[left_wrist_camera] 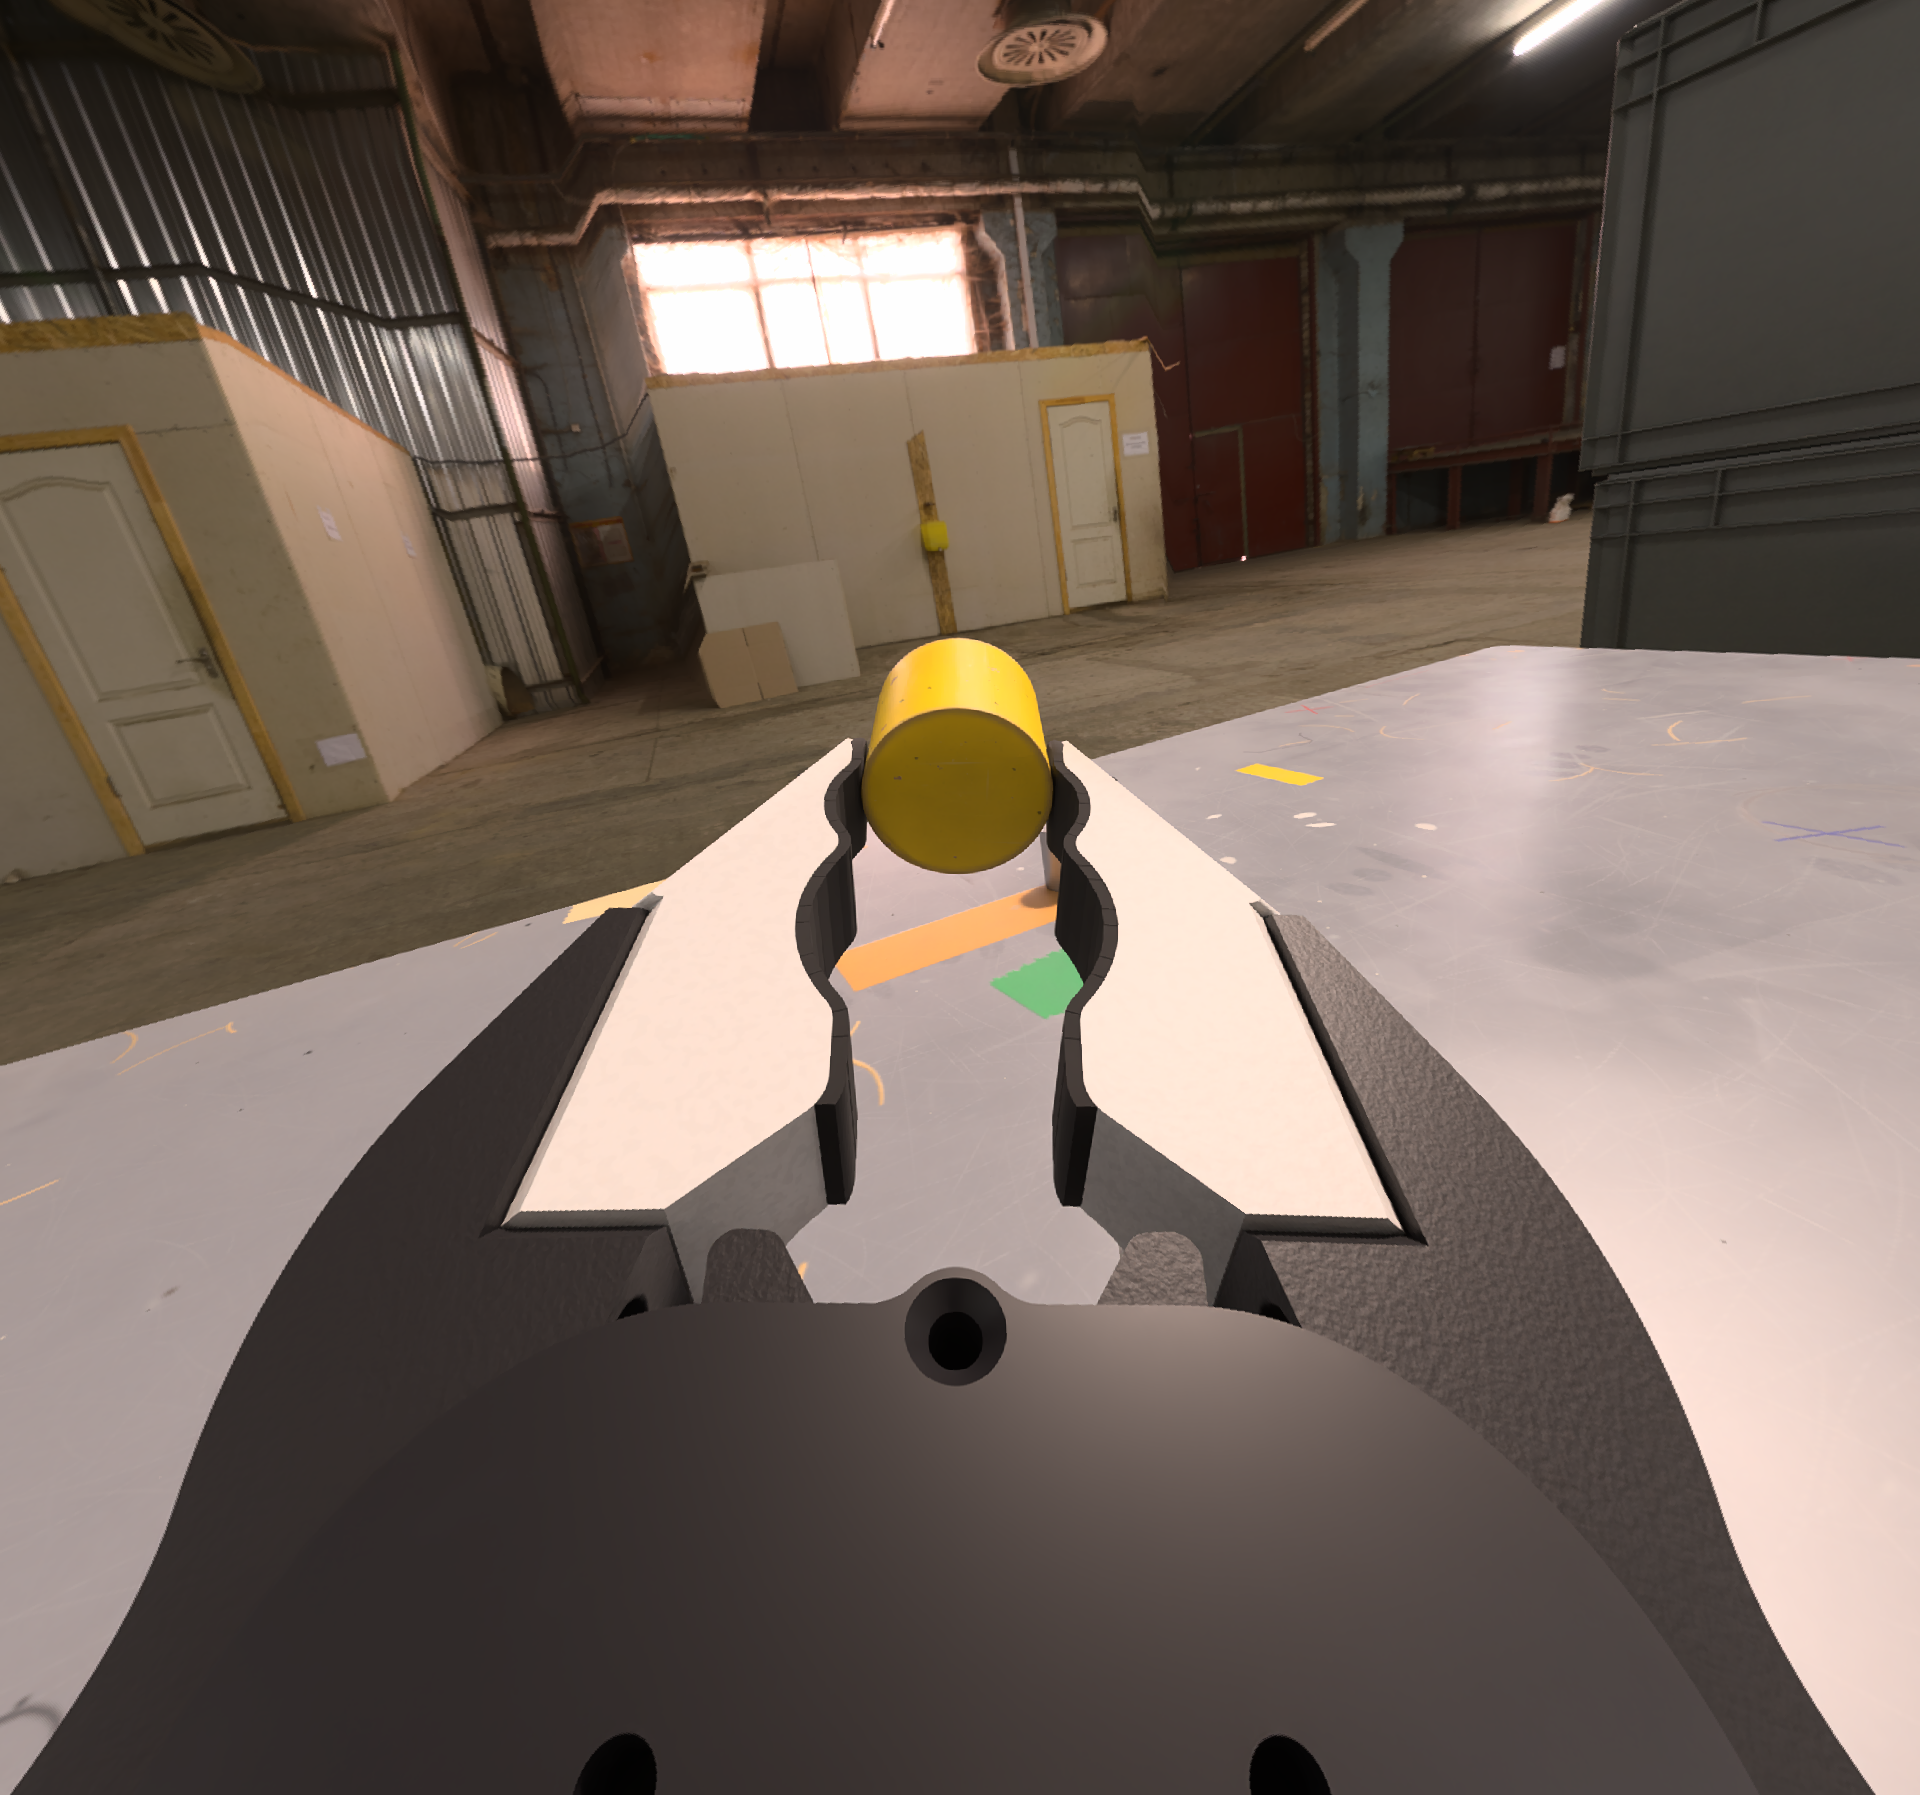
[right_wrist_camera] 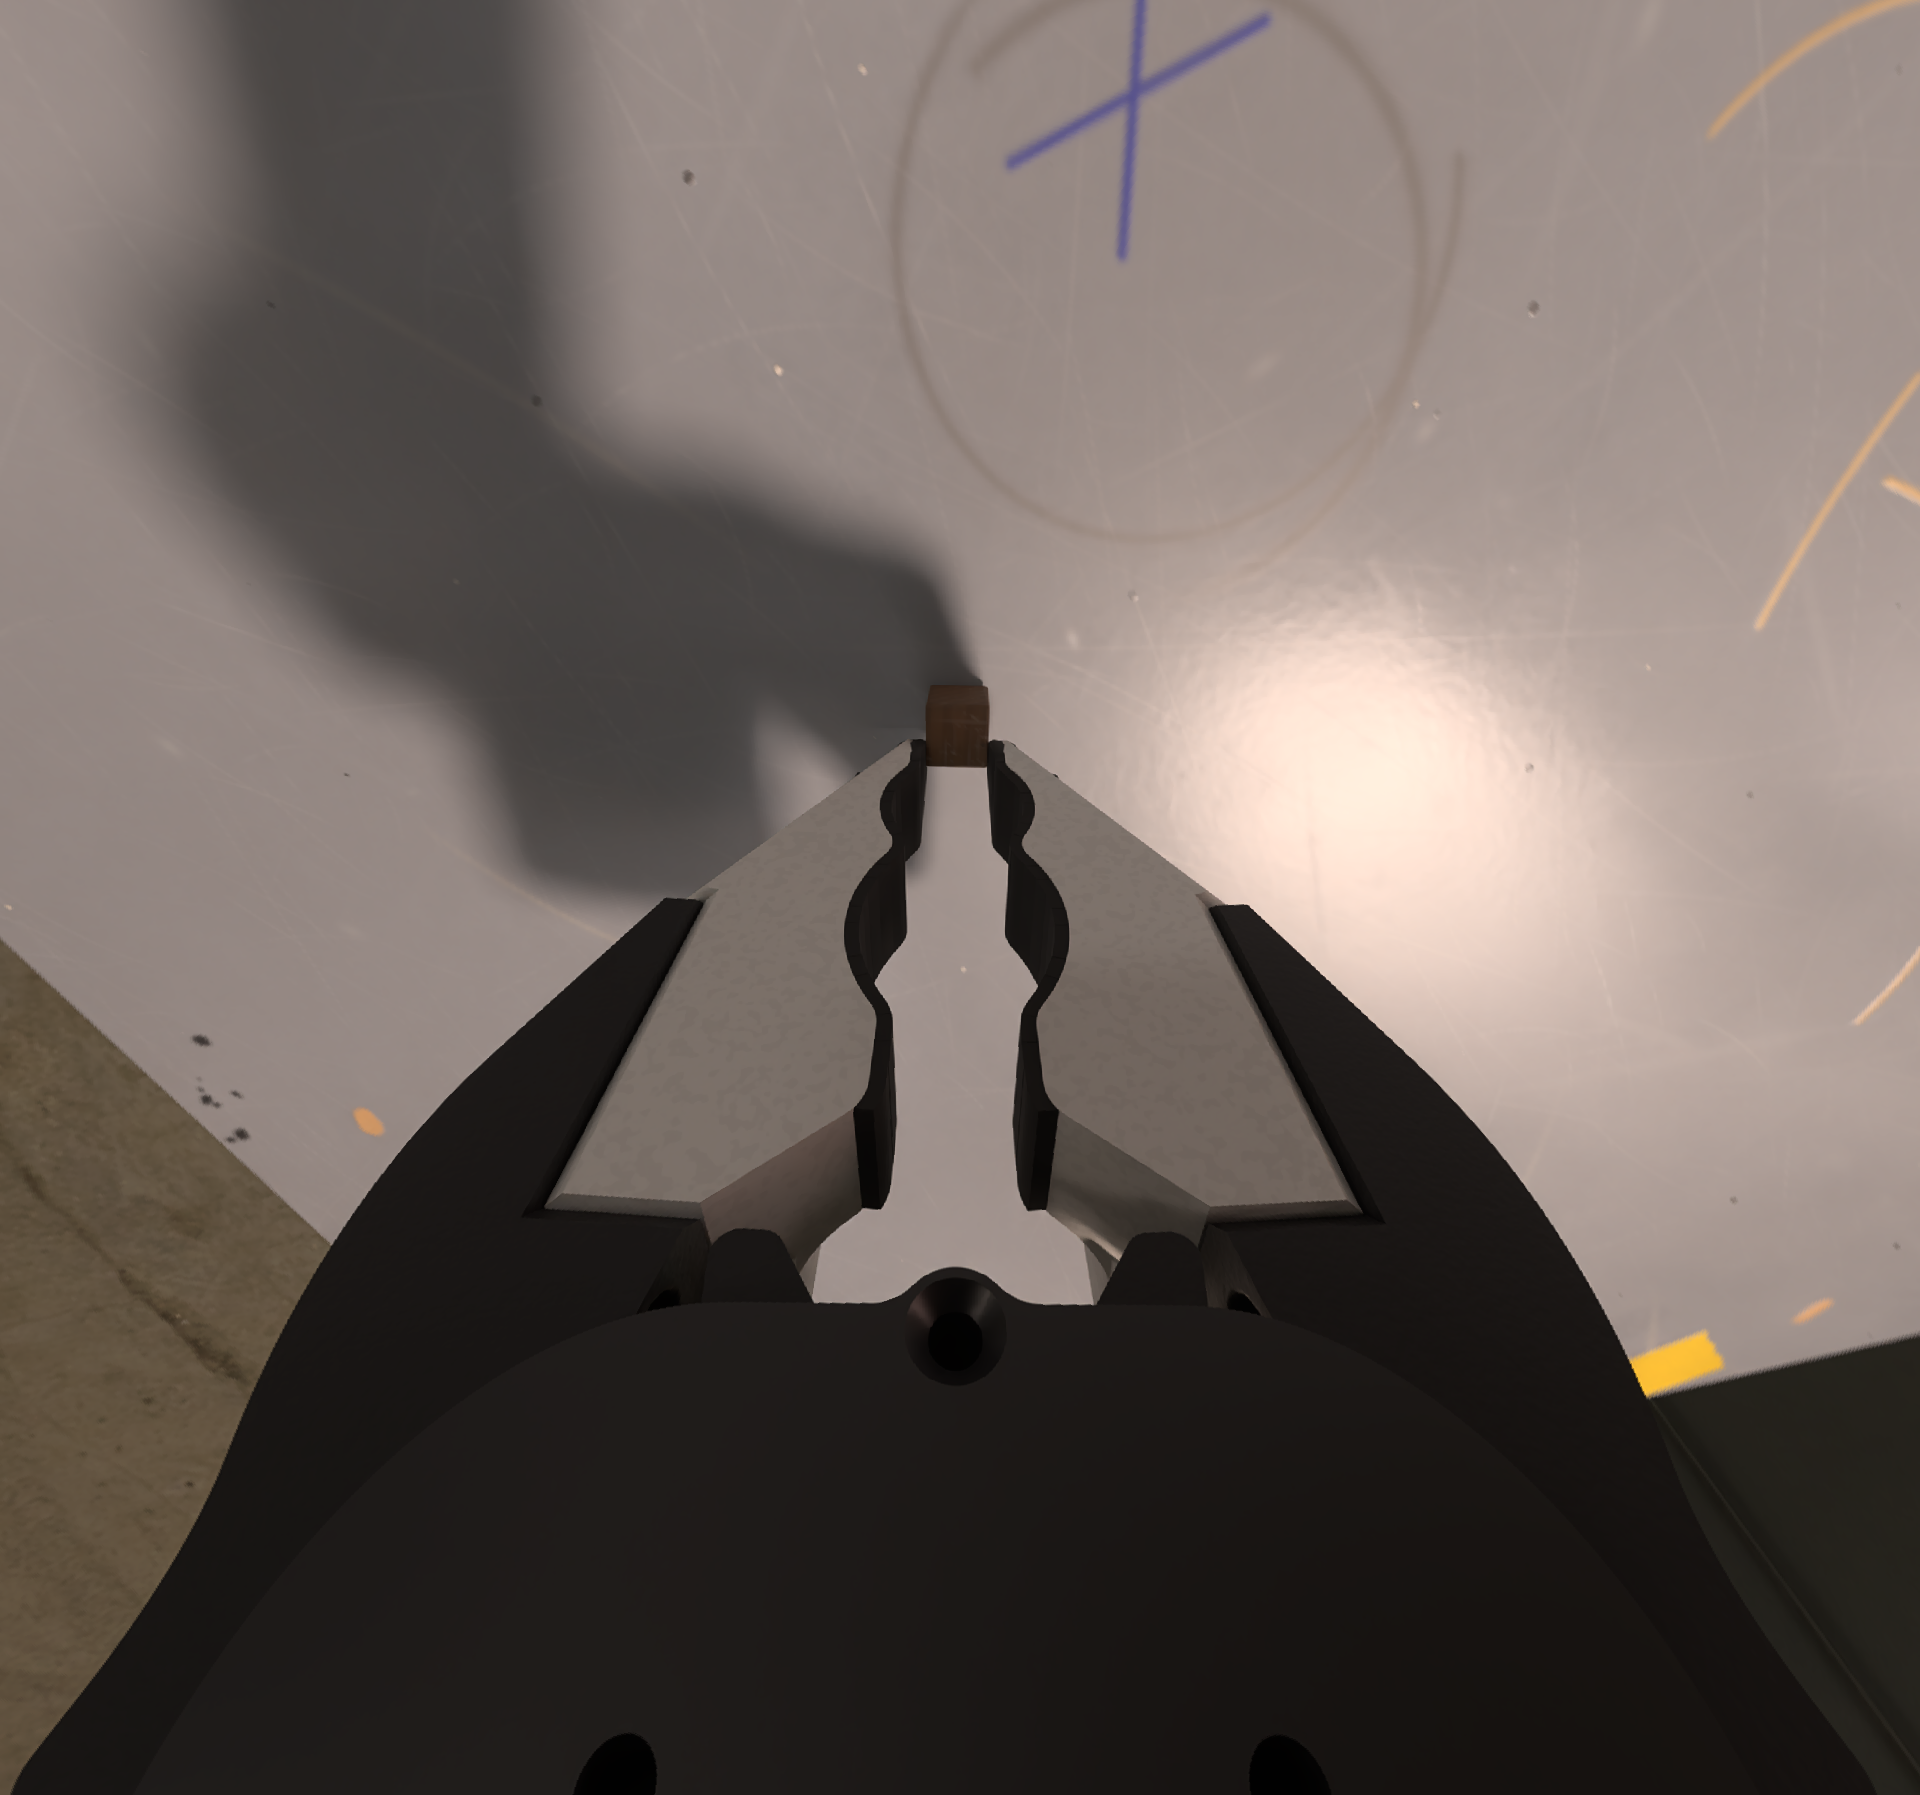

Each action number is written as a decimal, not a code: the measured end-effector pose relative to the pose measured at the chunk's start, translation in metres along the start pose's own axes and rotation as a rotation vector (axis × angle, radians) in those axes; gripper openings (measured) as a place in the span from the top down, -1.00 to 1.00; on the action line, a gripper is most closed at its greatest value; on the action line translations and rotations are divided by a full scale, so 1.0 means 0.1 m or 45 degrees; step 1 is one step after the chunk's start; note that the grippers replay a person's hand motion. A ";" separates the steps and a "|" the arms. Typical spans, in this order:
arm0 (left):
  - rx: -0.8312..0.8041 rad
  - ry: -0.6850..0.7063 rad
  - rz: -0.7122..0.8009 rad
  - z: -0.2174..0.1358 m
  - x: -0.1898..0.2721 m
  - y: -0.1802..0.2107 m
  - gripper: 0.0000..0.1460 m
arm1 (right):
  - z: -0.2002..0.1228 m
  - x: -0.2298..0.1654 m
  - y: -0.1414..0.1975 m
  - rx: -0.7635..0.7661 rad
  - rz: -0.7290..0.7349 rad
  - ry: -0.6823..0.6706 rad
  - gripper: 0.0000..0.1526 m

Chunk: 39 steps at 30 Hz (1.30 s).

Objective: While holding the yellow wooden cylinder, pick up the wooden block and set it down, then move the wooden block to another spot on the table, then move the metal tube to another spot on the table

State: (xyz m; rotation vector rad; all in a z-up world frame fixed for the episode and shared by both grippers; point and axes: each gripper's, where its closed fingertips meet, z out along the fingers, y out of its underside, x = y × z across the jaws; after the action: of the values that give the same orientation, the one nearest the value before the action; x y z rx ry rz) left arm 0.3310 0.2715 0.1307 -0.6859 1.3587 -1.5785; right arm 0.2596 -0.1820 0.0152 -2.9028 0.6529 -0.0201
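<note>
My left gripper (left_wrist_camera: 956, 769) is shut on the yellow wooden cylinder (left_wrist_camera: 956, 758), which lies along the fingers with its flat end facing the camera, held above the grey table (left_wrist_camera: 1558, 914). A small part of the metal tube (left_wrist_camera: 1049, 862) shows just behind the right finger, low on the table. My right gripper (right_wrist_camera: 956, 748) points down at the table and is shut on the small brown wooden block (right_wrist_camera: 956, 725) at its fingertips, held above the surface; its shadow falls to the left.
Dark grey crates (left_wrist_camera: 1766, 291) stand stacked at the table's far right. Orange tape (left_wrist_camera: 935, 940), a green patch (left_wrist_camera: 1039, 982) and yellow tape (left_wrist_camera: 1278, 774) mark the table. A blue cross (right_wrist_camera: 1132, 83) inside a drawn ring lies ahead of the block. The table edge (right_wrist_camera: 208, 1101) runs at lower left.
</note>
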 end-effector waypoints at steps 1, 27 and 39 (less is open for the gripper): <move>0.000 0.001 0.000 0.00 0.00 0.00 0.53 | 0.01 -0.02 -0.02 0.009 -0.006 -0.012 0.85; 0.000 0.018 -0.003 0.01 0.02 0.00 0.53 | -0.13 0.11 0.09 -0.027 0.005 0.092 0.85; 0.007 0.039 -0.013 0.03 0.04 0.00 0.53 | -0.80 0.99 -1.74 0.282 -0.296 0.068 0.85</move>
State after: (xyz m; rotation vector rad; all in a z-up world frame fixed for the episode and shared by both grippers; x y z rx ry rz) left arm 0.3320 0.2660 0.1309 -0.6689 1.3747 -1.6059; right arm 0.4190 -0.0822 0.1203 -2.7521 0.2959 -0.1865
